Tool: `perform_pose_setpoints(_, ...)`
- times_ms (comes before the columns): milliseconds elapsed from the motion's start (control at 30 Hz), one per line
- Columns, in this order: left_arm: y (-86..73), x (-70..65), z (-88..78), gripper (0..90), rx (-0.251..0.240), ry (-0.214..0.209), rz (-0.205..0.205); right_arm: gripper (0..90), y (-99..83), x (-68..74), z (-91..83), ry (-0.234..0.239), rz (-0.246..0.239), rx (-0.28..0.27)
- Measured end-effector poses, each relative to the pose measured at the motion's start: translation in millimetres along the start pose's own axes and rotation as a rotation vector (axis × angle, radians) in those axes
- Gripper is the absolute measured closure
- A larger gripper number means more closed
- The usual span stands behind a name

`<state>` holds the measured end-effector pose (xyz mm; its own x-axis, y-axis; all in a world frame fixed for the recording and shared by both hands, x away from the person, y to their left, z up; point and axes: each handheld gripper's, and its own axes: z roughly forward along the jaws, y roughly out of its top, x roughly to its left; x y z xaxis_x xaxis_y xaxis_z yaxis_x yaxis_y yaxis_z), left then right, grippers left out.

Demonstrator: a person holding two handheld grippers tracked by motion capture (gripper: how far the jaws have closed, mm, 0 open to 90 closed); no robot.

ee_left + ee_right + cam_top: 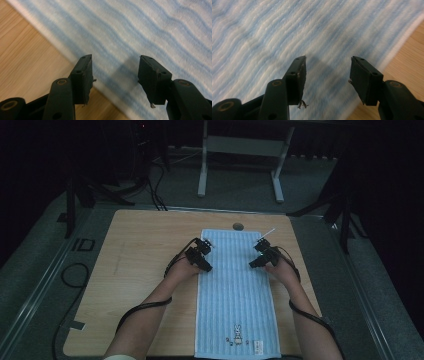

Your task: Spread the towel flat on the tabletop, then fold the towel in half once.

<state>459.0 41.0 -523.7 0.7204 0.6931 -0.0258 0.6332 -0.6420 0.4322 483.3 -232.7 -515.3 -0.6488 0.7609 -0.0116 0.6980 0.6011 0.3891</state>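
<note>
Dark room, grey carpet, a white metal frame (240, 150) standing on the floor beyond the far edge of a light wooden table (145, 260). Black cables (75, 285) trail off the table's left edge. A pale blue striped towel (235, 290) lies flat, running from near the table's far edge down to its near edge, a bit right of centre; small rabbit picture (238, 334) and label near the towel's near end. A round hole (238, 226) sits in the tabletop just past the towel's far end. Left gripper (202, 254) is over the towel's left edge, toward the far end, hand behind it; in the left gripper view (115, 72) the jaws stand apart with nothing between them, towel edge and bare wood right below. Right gripper (261, 254) is over the towel's right edge, level with the other; right gripper view (327, 72) shows jaws likewise parted, holding nothing, striped cloth beneath and wood at the corner. Cannot tell whether either touches the cloth.
</note>
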Motion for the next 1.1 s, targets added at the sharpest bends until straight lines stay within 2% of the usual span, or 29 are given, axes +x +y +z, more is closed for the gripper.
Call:
perform_pose_setpoints(100, -3.8, 2.3, -4.9, 44.5, -0.015, 0.011, -0.018, 45.5, -2.6, 0.2, -7.6, -0.008, -0.008, -0.02)
perform_pose_setpoints(167, -8.6, 4.7, -13.0, 43.4, -0.05, 0.005, -0.044, 44.4, -6.4, -0.9, -18.6, -0.016, -0.016, -0.044)
perform_pose_setpoints(267, -12.5, 7.8, -21.0, 40.8, -0.076, 0.018, -0.044, 43.8, -12.1, -5.7, -28.1, -0.019, -0.018, -0.059)
perform_pose_setpoints(333, -13.4, 11.9, -23.7, 40.0, -0.09, 0.006, -0.07, 43.7, -15.4, -11.4, -30.4, -0.023, -0.003, -0.057)
perform_pose_setpoints(600, -14.2, 21.3, -19.1, 40.0, -0.113, 0.038, -0.129, 43.3, -22.2, -35.0, -22.9, -0.016, 0.085, -0.043)
perform_pose_setpoints(667, -13.4, 21.9, -14.9, 40.0, -0.116, 0.046, -0.133, 43.5, -20.7, -39.9, -17.5, -0.015, 0.113, -0.028)
perform_pose_setpoints(800, -11.9, 20.3, -3.7, 40.3, -0.103, 0.036, -0.106, 44.9, -15.4, -44.7, -5.9, -0.024, 0.147, -0.014)
perform_pose_setpoints(900, -11.3, 19.5, 4.8, 41.8, -0.086, 0.035, -0.093, 47.6, -11.7, -43.5, 1.7, -0.024, 0.146, 0.003)
perform_pose_setpoints(967, -11.4, 19.3, 6.9, 43.0, -0.09, 0.041, -0.095, 49.2, -10.8, -42.6, 3.8, -0.021, 0.147, 0.009)
perform_pose_setpoints(1000, -10.5, 18.6, 8.1, 43.4, -0.1, 0.045, -0.086, 53.0, -9.3, -39.6, 5.8, -0.028, 0.127, 0.014)
perform_pose_setpoints(1033, -10.1, 17.9, 8.5, 43.8, -0.101, 0.046, -0.076, 54.6, -9.0, -38.8, 5.8, -0.028, 0.12, 0.015)
perform_pose_setpoints(1100, -9.6, 16.4, 8.5, 47.4, -0.107, 0.039, -0.064, 63.4, -8.1, -34.8, 5.5, -0.027, 0.108, 0.016)
